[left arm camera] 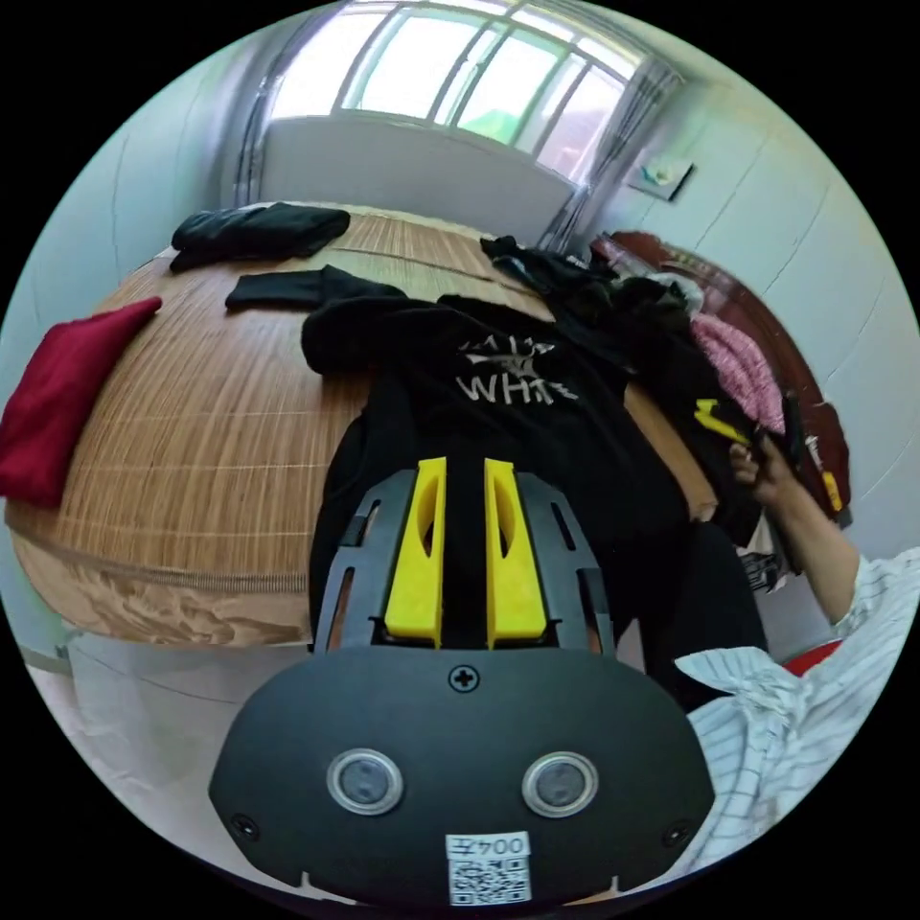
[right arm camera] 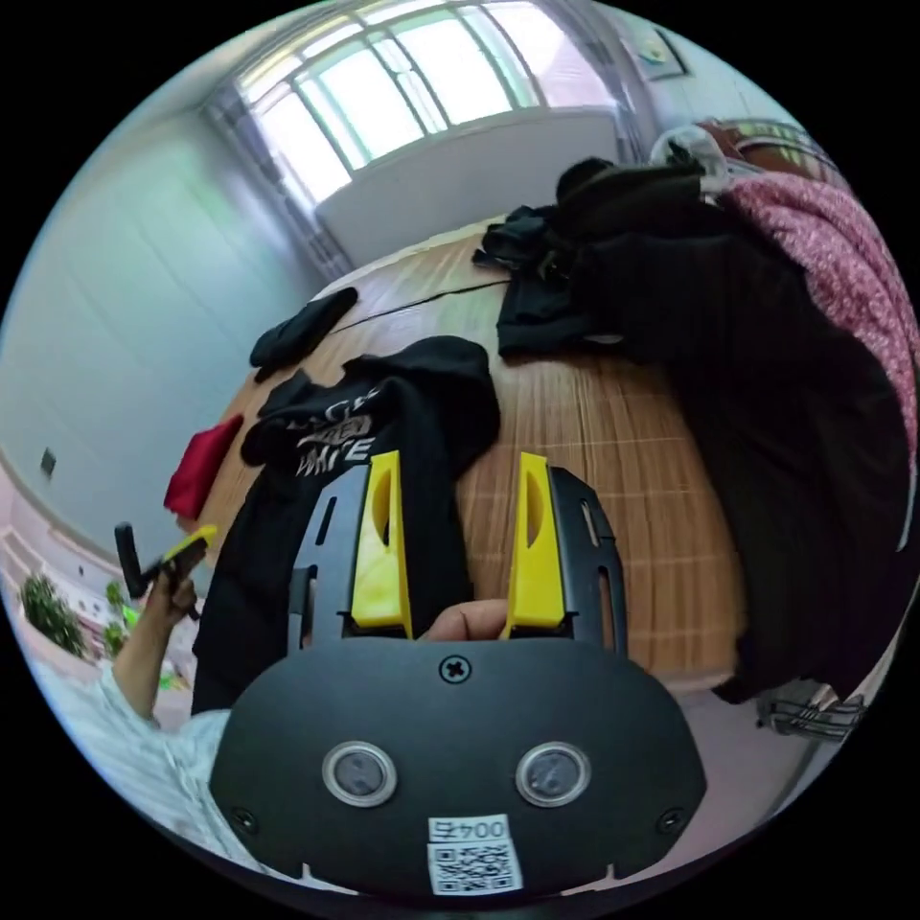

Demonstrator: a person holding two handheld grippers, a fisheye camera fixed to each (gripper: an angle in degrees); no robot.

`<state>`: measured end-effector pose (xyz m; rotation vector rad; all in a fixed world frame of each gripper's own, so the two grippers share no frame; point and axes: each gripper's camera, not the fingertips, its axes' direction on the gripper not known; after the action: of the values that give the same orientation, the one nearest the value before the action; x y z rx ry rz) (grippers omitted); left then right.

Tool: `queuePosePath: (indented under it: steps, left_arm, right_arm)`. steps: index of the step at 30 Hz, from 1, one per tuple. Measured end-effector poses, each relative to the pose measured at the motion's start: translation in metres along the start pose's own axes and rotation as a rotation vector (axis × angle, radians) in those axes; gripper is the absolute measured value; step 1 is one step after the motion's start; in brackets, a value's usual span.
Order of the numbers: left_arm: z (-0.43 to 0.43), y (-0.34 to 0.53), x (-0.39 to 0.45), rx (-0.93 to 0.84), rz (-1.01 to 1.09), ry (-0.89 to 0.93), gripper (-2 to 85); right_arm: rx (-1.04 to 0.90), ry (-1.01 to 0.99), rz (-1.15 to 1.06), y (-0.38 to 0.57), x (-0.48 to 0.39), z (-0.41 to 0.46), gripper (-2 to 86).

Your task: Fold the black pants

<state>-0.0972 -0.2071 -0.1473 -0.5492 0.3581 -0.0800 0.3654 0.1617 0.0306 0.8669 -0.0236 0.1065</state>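
A black hoodie with white lettering [left arm camera: 498, 402] [right arm camera: 355, 441] lies spread on the bamboo-mat bed [left arm camera: 192, 412] [right arm camera: 594, 431], its lower part hanging over the near edge. A heap of black clothes [left arm camera: 594, 287] [right arm camera: 728, 316] sits at the bed's side; I cannot tell which piece is the pants. My left gripper [left arm camera: 465, 479] hovers over the hoodie with its yellow jaws close together and nothing pinched. My right gripper [right arm camera: 458, 470] is open above the mat beside the hoodie's sleeve. Each gripper also appears small in the other view: the right gripper [left arm camera: 719, 417], the left gripper [right arm camera: 163, 565].
Two folded black items [left arm camera: 259, 230] [left arm camera: 307, 287] lie at the far end of the mat. A red cushion [left arm camera: 57, 402] [right arm camera: 196, 465] rests at one edge. A pink garment [left arm camera: 733, 364] [right arm camera: 843, 249] tops the heap. A striped sleeve [left arm camera: 795, 709] shows near the bed.
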Motion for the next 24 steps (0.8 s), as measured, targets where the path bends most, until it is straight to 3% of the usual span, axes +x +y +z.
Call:
queuePosePath:
  steps: [5,8,11,15,20,24]
  left_arm:
    - [0.093,0.0,0.019,-0.215,0.12,-0.22,1.7]
    - [0.11,-0.001,0.015,-0.234,0.138,-0.23,0.7]
    - [0.121,0.001,0.005,-0.231,0.127,-0.212,0.4]
    - [0.134,0.001,-0.004,-0.232,0.123,-0.209,0.2]
    - [0.151,-0.001,-0.015,-0.23,0.128,-0.215,0.2]
    - [0.161,-0.004,-0.023,-0.228,0.13,-0.21,0.1]
  right_arm:
    - [-0.221,0.139,0.079,-0.06,0.005,0.138,16.5]
    - [-0.2,0.208,0.062,-0.071,-0.009,0.173,15.0]
    - [-0.203,0.32,-0.001,-0.076,-0.027,0.192,3.0]
    - [-0.125,0.349,-0.163,-0.093,-0.066,0.166,0.1]
    - [0.046,0.678,-0.285,-0.146,-0.101,0.085,-0.4]
    - [0.008,0.87,-0.253,-0.174,-0.075,0.053,0.5]
